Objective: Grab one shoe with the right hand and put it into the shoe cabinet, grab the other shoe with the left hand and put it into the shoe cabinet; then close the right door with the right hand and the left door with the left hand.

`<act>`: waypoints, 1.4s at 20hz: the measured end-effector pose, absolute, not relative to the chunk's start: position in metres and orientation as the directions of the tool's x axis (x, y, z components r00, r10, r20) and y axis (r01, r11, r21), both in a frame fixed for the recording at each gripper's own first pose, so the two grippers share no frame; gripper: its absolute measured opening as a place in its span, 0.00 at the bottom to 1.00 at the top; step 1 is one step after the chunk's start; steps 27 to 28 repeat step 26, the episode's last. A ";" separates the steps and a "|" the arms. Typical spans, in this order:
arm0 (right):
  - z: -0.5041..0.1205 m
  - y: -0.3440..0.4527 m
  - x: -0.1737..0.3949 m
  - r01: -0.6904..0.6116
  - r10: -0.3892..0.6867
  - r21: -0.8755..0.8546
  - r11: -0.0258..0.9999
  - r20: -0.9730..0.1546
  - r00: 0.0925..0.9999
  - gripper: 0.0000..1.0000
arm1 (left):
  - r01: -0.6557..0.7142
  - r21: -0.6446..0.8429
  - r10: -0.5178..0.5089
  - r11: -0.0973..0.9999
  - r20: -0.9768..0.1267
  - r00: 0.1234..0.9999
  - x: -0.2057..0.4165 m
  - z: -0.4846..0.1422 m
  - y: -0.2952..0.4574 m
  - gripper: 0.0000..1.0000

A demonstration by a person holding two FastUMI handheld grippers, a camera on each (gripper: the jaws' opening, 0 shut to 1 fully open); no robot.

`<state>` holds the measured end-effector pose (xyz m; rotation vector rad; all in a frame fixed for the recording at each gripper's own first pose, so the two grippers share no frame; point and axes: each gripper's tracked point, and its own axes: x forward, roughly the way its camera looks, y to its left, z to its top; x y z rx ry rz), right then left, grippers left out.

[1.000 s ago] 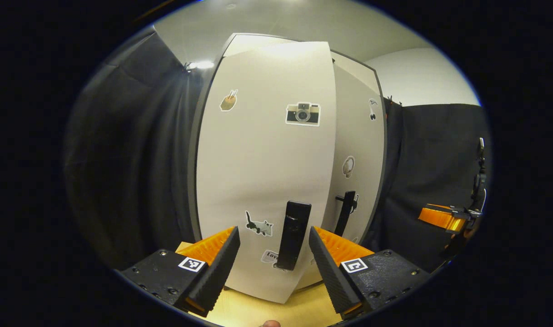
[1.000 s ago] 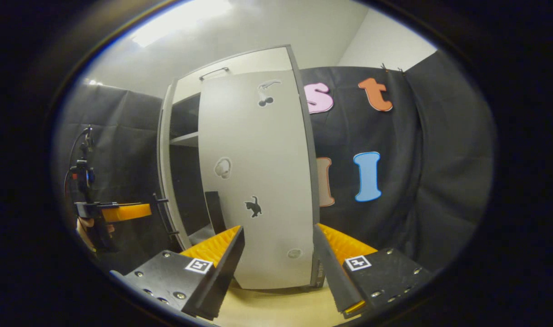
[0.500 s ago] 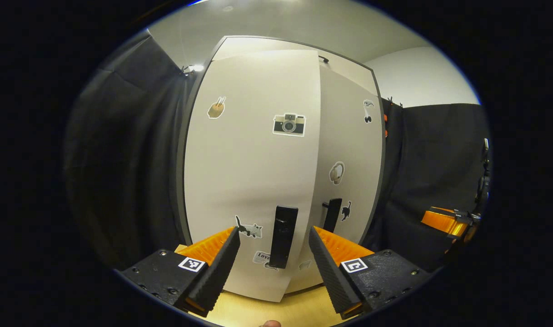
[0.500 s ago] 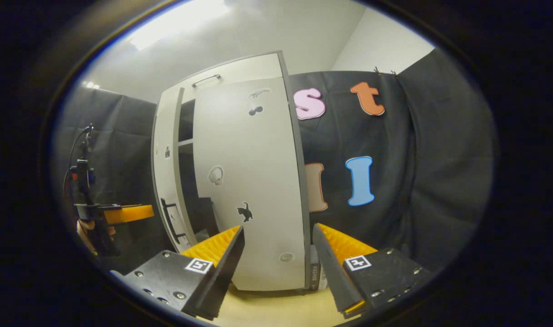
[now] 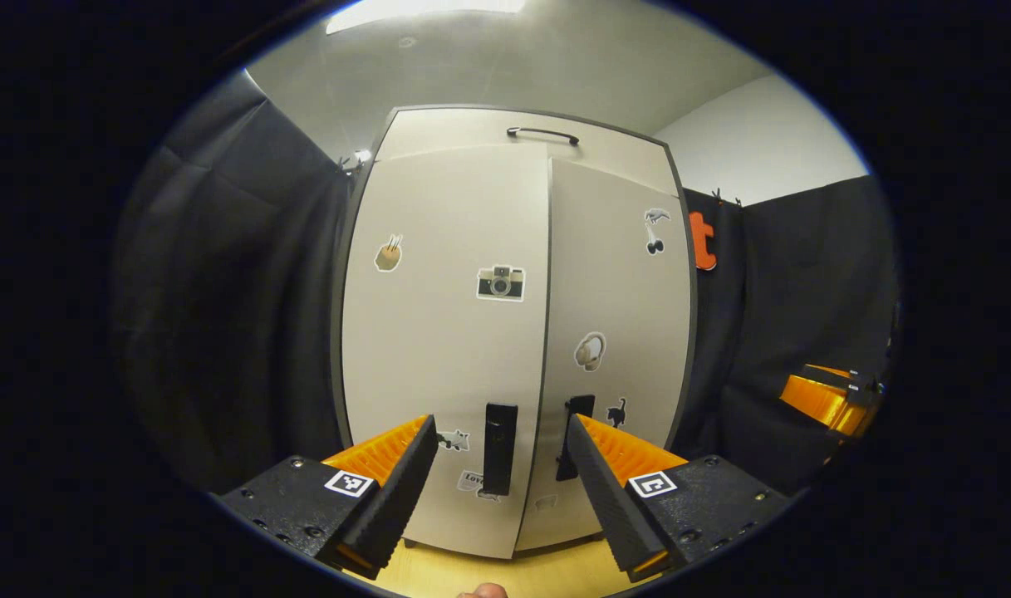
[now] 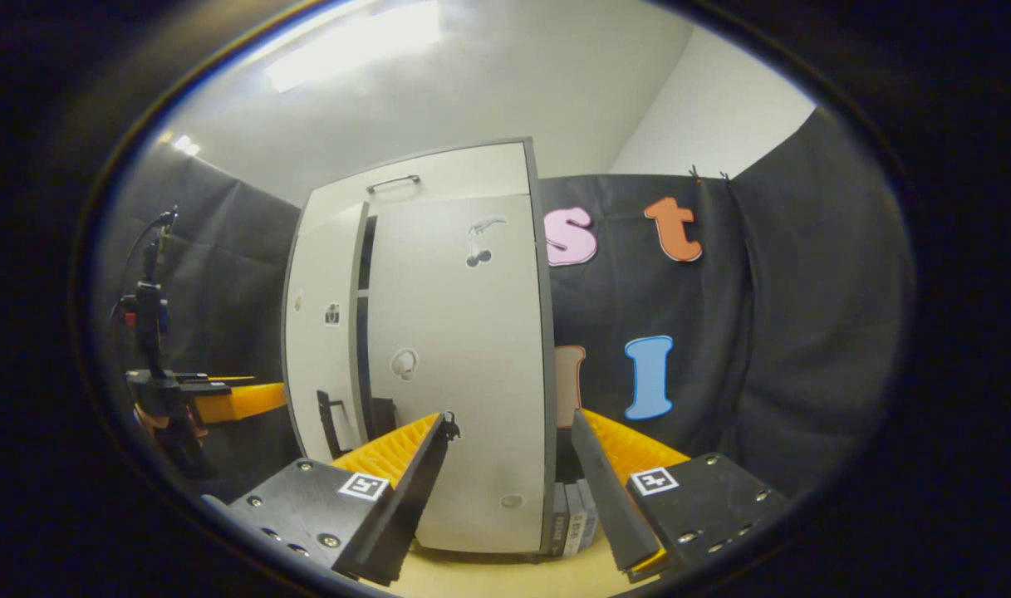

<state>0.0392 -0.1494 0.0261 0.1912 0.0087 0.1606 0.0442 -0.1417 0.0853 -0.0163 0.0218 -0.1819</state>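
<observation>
the tall pale grey two-door shoe cabinet (image 5: 439, 349) is standing at twelve o'clock, left door (image 5: 443, 332) and right door (image 5: 617, 332) nearly flush. the left gripper (image 5: 498, 473) is hanging released, holding nothing, as is the right gripper (image 6: 509, 482). shoes hidden.

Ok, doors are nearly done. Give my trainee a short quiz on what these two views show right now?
1. True or false: the left gripper is shut on the black bar handle.
2. Which sticker sits on the pale grey left door? A camera, B star, C car.
3. Fill in: in the right gripper view, a dark ___ shows between the left door and the right door.

Key: 1 false, it is open. 2 A, the camera sticker. 3 gap.
</observation>
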 end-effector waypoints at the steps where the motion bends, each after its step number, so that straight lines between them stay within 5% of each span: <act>1: 0.029 -0.152 0.037 -0.156 0.156 0.183 0.971 0.015 0.988 0.90 | 0.175 -0.015 -0.175 0.984 -0.010 0.985 0.040 0.088 -0.144 0.96; 7: 0.032 -0.162 0.035 -0.160 0.157 0.182 0.970 0.029 0.987 0.96 | 0.162 -0.002 -0.162 0.987 -0.009 0.987 0.020 0.088 -0.157 0.96; 28: 0.028 -0.185 0.029 -0.164 0.162 0.189 0.968 0.024 0.987 0.94 | 0.109 -0.010 -0.110 0.994 -0.031 0.993 0.004 0.080 -0.164 0.96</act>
